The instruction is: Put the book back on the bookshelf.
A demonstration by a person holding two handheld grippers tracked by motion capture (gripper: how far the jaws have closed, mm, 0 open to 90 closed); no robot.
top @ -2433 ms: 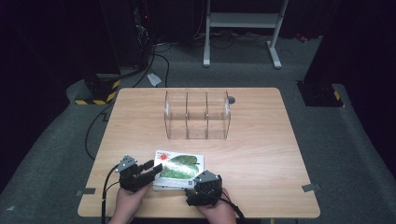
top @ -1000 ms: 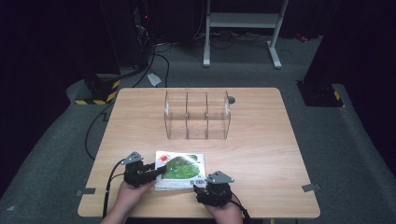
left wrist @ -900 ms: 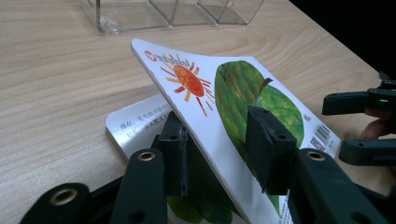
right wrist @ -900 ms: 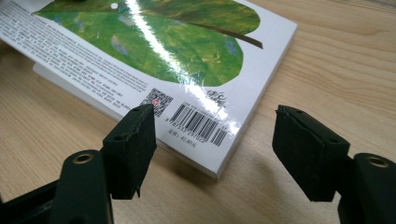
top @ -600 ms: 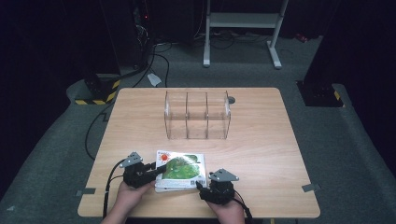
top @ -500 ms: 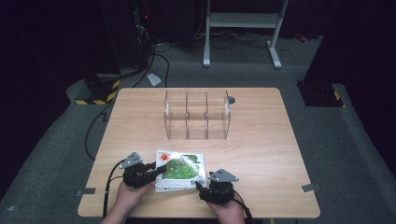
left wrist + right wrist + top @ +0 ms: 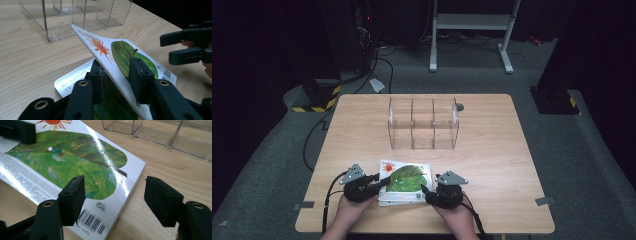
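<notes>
Jaws of left gripper [image 7: 116, 75] just closed on cover [image 7: 117, 53] (now lifted).

Glossy paper book cover [image 7: 82, 165]; clear plastic organizer [image 7: 423, 123]; matt wood table [image 7: 492, 150].

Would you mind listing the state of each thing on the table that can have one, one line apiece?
Book: lying near the table's front edge, its top cover lifted and tilted.
Left gripper: shut on the top cover, its jaws having just been closing.
Right gripper: open, over the book's barcode corner, nothing held.
Clear organizer: upright, its three compartments empty.
</notes>
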